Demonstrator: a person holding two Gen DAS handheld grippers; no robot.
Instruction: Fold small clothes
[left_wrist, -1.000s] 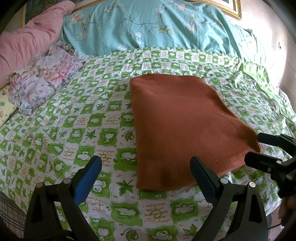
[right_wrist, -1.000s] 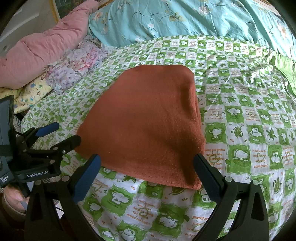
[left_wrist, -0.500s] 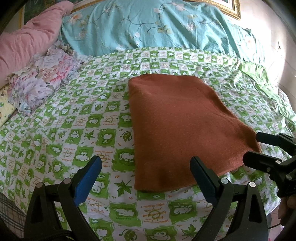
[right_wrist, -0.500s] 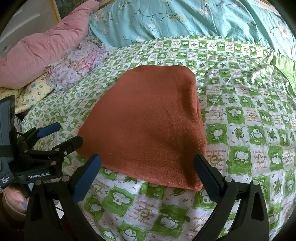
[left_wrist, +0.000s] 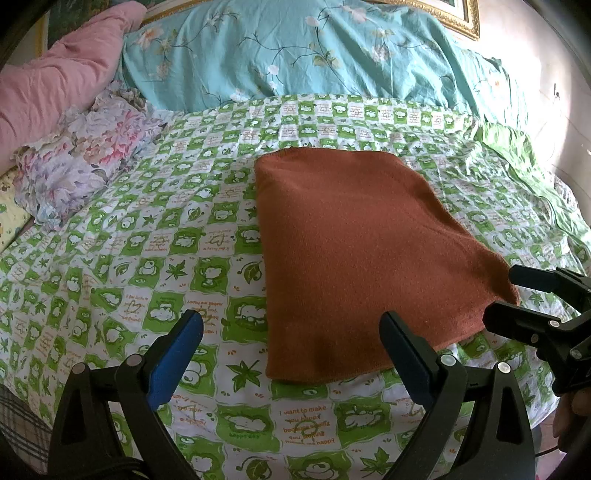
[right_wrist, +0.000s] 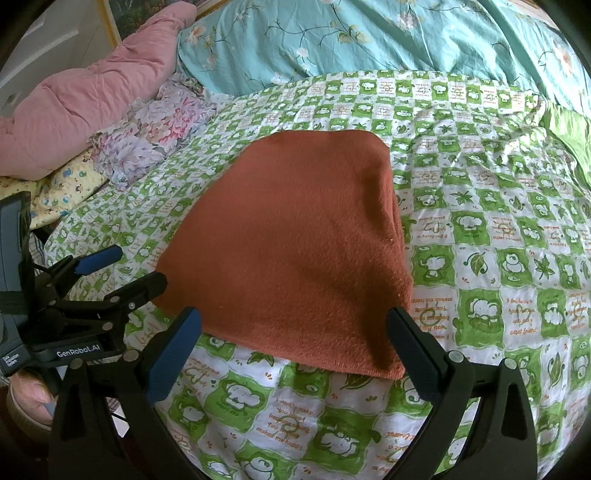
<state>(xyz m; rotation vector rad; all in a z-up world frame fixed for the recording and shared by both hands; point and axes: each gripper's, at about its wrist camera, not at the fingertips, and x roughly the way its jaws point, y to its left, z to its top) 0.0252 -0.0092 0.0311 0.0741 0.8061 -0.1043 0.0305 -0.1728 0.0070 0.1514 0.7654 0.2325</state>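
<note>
A rust-orange folded cloth (left_wrist: 354, 251) (right_wrist: 295, 254) lies flat on the green-and-white checked bedsheet (left_wrist: 147, 251) (right_wrist: 498, 258). My left gripper (left_wrist: 291, 332) hovers open just short of the cloth's near edge, at its left corner, with nothing between its blue-padded fingers. My right gripper (right_wrist: 295, 325) is open too, its fingers straddling the near edge of the cloth without touching it. Each gripper shows in the other's view: the right gripper (left_wrist: 517, 295) at the cloth's near right corner, the left gripper (right_wrist: 122, 269) at its near left corner.
A teal flowered pillow (left_wrist: 295, 51) (right_wrist: 369, 37) lies across the head of the bed. A pink quilt (left_wrist: 55, 85) (right_wrist: 81, 107) and a crumpled floral cloth (left_wrist: 85, 158) (right_wrist: 155, 140) sit at the far left. A green cloth (left_wrist: 517, 155) lies at the right edge.
Both grippers have drawn back slightly from the cloth and stay open. The cloth has not moved.
</note>
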